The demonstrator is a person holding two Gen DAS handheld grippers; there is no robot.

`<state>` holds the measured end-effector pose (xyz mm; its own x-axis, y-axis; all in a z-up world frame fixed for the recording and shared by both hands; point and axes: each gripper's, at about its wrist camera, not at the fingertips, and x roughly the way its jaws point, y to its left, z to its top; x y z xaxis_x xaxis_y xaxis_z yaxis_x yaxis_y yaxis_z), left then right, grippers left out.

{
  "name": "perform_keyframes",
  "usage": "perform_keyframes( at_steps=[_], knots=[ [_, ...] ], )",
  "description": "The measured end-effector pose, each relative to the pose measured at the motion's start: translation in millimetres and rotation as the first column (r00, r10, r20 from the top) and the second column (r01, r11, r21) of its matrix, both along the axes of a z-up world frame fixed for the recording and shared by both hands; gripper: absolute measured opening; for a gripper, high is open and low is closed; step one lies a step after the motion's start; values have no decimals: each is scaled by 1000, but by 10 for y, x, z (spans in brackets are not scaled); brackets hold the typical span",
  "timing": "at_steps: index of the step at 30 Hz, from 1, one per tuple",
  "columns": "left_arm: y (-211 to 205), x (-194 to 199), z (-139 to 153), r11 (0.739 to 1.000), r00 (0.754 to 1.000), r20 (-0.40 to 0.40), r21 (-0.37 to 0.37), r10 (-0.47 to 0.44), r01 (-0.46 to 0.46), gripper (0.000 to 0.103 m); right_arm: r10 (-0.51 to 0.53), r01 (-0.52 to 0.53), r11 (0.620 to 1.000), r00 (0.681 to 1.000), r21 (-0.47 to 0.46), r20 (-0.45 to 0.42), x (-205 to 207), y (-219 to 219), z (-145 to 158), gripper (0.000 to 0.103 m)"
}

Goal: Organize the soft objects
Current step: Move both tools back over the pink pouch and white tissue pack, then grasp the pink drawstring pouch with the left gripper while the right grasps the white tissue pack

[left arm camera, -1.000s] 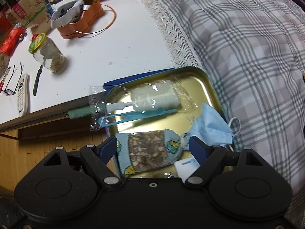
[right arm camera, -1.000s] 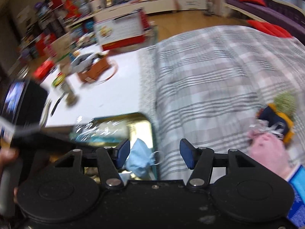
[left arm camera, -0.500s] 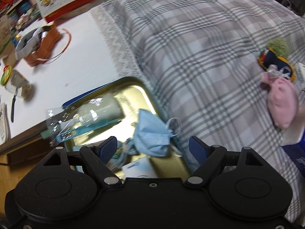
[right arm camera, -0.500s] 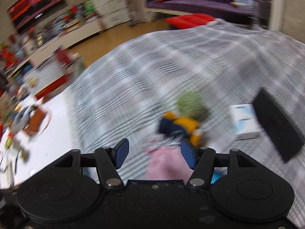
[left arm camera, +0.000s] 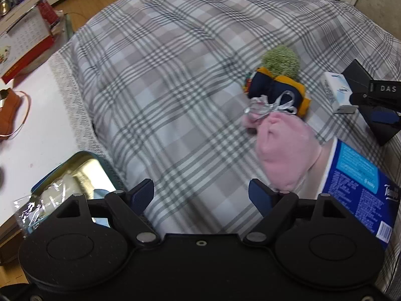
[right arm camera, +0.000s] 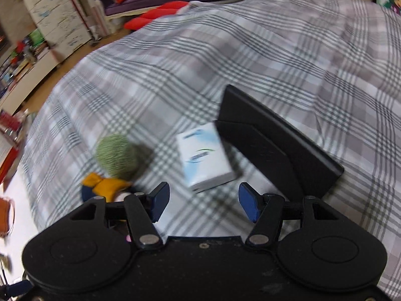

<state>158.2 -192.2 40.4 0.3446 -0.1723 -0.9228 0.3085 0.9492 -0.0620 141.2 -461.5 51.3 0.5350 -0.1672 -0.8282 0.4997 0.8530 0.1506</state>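
On the plaid bedspread (left arm camera: 175, 87) lie a pink soft pouch (left arm camera: 285, 148) tied with a silver ribbon, a navy and yellow soft thing (left arm camera: 275, 90) and a fuzzy green ball (left arm camera: 280, 60), all touching. My left gripper (left arm camera: 200, 195) is open and empty over bare bedspread, with the pouch just beyond its right finger. My right gripper (right arm camera: 204, 200) is open and empty above the bedspread. The green ball (right arm camera: 116, 155) and the navy and yellow thing (right arm camera: 105, 188) are to its left. One of its blue pads (left arm camera: 383, 116) shows at the right edge of the left wrist view.
A small white box (right arm camera: 203, 163) and a black wedge-shaped stand (right arm camera: 275, 138) lie ahead of the right gripper. A blue tissue box (left arm camera: 361, 188) sits beside the pouch. A gold tin (left arm camera: 82, 173) holding plastic-wrapped items sits at the white table's (left arm camera: 37, 130) edge, lower left.
Both views have swung from the gold tin across the bedspread to the right. The pouch, ball and boxes have come into view, and the tin has slid to the left corner.
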Motion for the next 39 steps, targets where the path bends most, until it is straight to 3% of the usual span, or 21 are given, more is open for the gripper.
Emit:
perform_keyframes(
  at_steps=[9,19,23,31,35,39],
  knots=[
    [-220,122,-153,999,999,-30,-9,-37,36,79,-10,11,999,999,-31,39,112,-52,-116,61],
    [-177,215,-303,999,997,-68,-17,-36,35,79,-11,6,992,999,-125,-38,372,-1,-336,64],
    [-85,172,-386,1000,995,-92,-12,-23,22,79,-9,2,994,998,-111,-62,394,-30,-378,52],
    [80,24,-269,1000,997,-77,-14,-1,0,79,-16,3,986,997,-166,-77,256,58,-210,50],
    [39,3,-144,999,998,-52,-29,-22,21,79,-27,15,984,998,-180,-65,2,78,-6,50],
    [-97,52,-30,999,999,-15,-34,-43,42,79,-45,32,963,998,-267,-42,-400,100,223,50]
  ],
)
